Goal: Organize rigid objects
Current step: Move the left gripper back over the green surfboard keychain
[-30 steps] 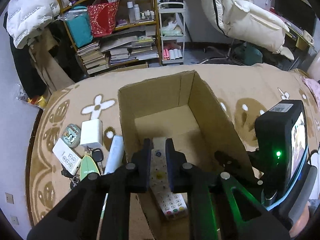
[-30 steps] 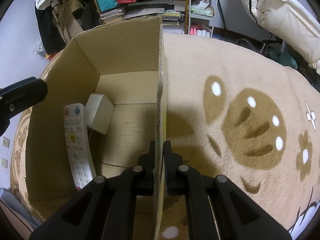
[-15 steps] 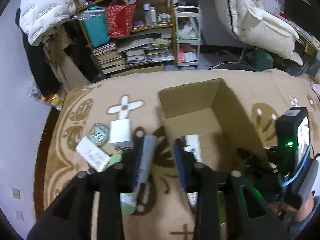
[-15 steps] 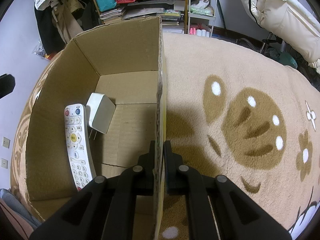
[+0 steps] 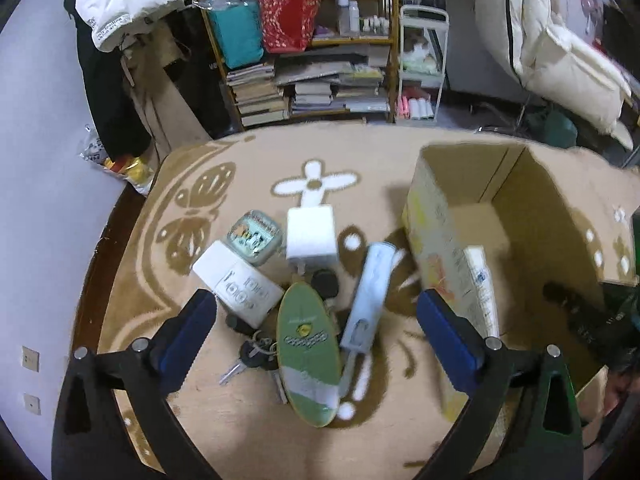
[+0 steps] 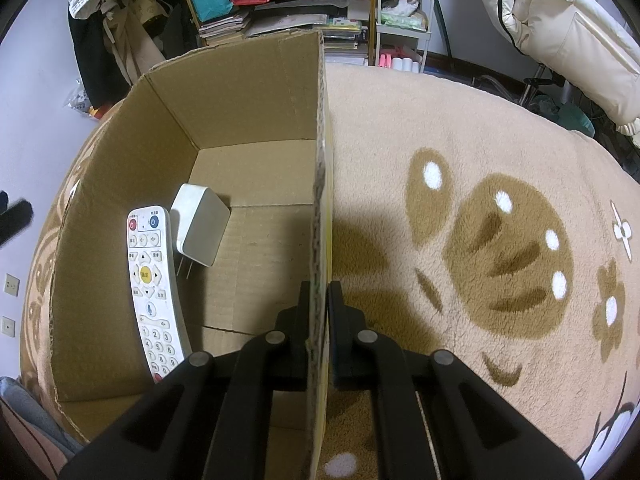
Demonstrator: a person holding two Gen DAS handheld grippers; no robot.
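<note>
Box (image 6: 256, 92) wall pinched by rt tongs (image 6: 319, 300).

My left gripper (image 5: 316, 316) has black arms, blue ridged pads (image 5: 188, 330) and round silver screws. My right gripper (image 6: 319, 300) is all black, with flat black fingers (image 6: 298, 312) and silver screws at the joints.

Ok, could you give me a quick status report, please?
Left gripper just opened, empty, over pile. Right gripper clamps box wall. Remote, charger boxed. Nothing blocking.
</note>
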